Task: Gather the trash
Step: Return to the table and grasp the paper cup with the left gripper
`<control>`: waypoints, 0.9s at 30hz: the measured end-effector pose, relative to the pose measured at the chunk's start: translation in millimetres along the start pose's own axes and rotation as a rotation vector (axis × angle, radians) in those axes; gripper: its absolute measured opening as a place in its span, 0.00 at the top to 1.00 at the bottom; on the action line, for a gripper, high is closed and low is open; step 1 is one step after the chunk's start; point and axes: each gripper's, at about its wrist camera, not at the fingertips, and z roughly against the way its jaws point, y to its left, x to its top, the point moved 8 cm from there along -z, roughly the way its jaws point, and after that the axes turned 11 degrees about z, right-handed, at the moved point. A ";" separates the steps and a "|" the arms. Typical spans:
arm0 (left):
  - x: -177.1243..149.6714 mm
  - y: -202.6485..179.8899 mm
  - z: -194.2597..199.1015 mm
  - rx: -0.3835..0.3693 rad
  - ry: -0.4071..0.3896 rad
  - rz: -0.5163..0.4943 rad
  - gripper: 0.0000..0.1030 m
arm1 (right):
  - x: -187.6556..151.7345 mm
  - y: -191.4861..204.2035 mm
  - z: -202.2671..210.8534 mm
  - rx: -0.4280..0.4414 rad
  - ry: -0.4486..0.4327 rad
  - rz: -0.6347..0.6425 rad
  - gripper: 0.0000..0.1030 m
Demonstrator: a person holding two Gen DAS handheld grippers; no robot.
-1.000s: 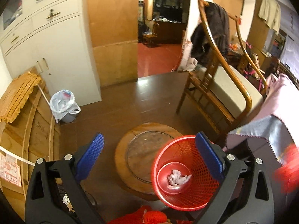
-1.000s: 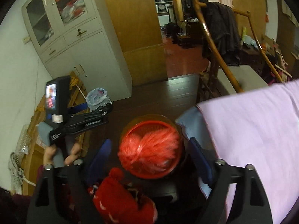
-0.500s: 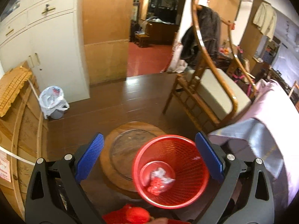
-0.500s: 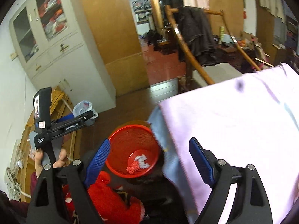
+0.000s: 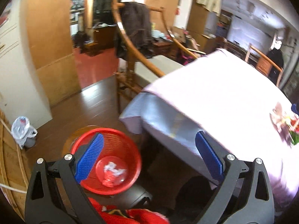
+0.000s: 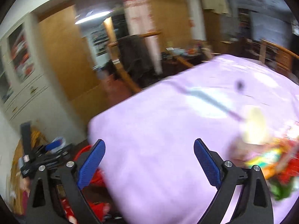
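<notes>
Left gripper (image 5: 148, 155) is spread, holding nothing; the round red mesh wastebasket (image 5: 119, 183) (crumpled white paper (image 5: 114, 169) inside) sits below its left finger. Right gripper (image 6: 148, 160), likewise spread and unloaded, hovers over the lilac tablecloth (image 6: 168, 130).

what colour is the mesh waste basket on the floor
Red: the round plastic mesh waste basket shows best in the left wrist view.

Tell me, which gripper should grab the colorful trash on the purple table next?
Probably the right gripper: it is open over the purple table, with the colorful trash close beside it. The left gripper sees it farther away.
</notes>
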 end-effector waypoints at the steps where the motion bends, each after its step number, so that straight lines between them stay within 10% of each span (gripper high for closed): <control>1: -1.9 -13.1 -0.8 -0.006 0.005 -0.019 0.08 | -4.9 -28.8 7.5 -0.053 0.000 -0.028 0.09; 8: -12.3 -111.9 -13.1 -0.090 0.059 -0.161 0.08 | -60.2 -188.0 77.2 -0.319 -0.022 -0.288 0.09; 18: -38.4 -312.4 -31.5 -0.321 0.113 -0.426 0.08 | -83.2 -241.9 161.9 -0.370 -0.202 -0.352 0.06; 27: -53.6 -400.6 -63.6 -0.309 0.122 -0.519 0.08 | -103.5 -277.2 151.6 -0.310 -0.209 -0.460 0.06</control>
